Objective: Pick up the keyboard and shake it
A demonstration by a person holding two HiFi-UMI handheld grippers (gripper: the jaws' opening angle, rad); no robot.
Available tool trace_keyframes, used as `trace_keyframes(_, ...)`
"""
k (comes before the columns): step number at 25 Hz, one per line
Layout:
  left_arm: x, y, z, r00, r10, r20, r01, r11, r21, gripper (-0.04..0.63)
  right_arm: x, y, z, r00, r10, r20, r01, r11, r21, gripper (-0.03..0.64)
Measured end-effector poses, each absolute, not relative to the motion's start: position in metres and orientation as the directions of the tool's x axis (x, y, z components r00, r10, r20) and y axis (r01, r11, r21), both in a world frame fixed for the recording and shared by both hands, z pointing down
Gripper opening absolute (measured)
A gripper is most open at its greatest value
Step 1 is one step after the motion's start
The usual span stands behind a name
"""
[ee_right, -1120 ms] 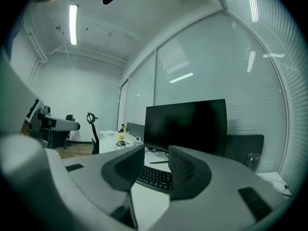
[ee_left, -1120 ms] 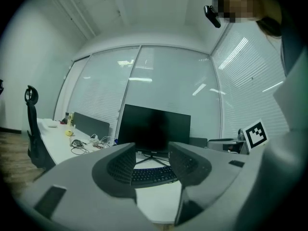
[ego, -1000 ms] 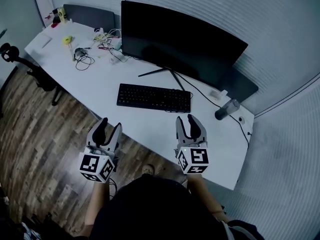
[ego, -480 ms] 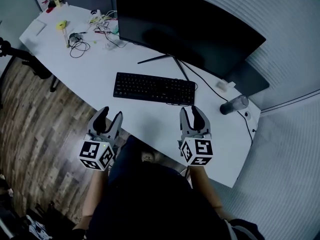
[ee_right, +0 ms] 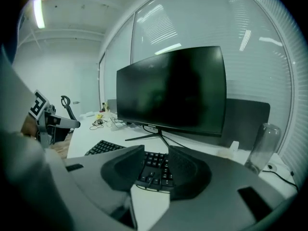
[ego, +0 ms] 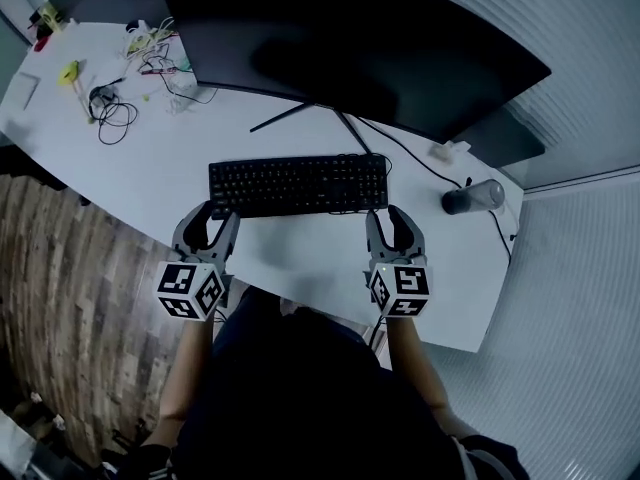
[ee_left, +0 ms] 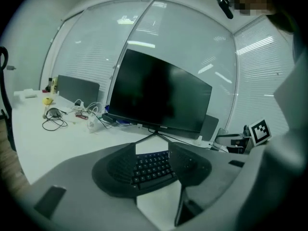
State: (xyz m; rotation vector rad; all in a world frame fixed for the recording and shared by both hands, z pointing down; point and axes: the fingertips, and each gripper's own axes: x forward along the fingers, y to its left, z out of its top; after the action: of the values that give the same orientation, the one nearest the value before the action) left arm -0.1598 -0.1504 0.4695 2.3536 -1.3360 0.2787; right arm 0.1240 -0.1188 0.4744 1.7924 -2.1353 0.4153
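Note:
The black keyboard [ego: 298,184] lies flat on the white desk [ego: 300,258], in front of the monitor's stand. My left gripper [ego: 210,218] is at the keyboard's near left corner, jaws apart, with the tips just at its front edge. My right gripper [ego: 393,218] is at the near right corner, also open. In the left gripper view the keyboard's [ee_left: 153,166] left end shows through the gap between the jaws. In the right gripper view the keyboard's [ee_right: 155,167] right end shows the same way. Neither gripper presses on it.
A large black monitor [ego: 350,48] stands behind the keyboard, its cable running right. A grey bottle [ego: 472,198] lies at the right. Tangled cables [ego: 110,108] and small items sit at the far left of the desk. Wooden floor [ego: 60,268] lies on the left.
Both grippers have moved forward over the desk edge up to the keyboard's front corners. The head view has shifted forward too. The jaws' gaps look unchanged.

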Motion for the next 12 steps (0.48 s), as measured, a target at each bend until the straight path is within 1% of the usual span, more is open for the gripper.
trace_keyframes(5, -0.172, -0.184, 0.512, 0.532, -0.712, 0.458, -0.847, -0.451, 0.282, 0.192, 0.135, -0.142, 0.503, -0.084, -0.86, 0.504, -0.994, 0.108, 0.019, 0.166)
trace_keyframes(9, -0.183, -0.207, 0.547, 0.531, -0.652, 0.54, -0.845, -0.451, 0.287, 0.197, 0.142, -0.155, 0.525, -0.063, -0.821, 0.567, -0.997, 0.083, 0.008, 0.184)
trace_keyframes(12, -0.189, -0.22, 0.568, 0.518, -0.617, 0.592, -0.852, -0.434, 0.294, 0.235, 0.149, -0.159, 0.537, -0.055, -0.795, 0.604, -0.997, 0.071, 0.003, 0.195)
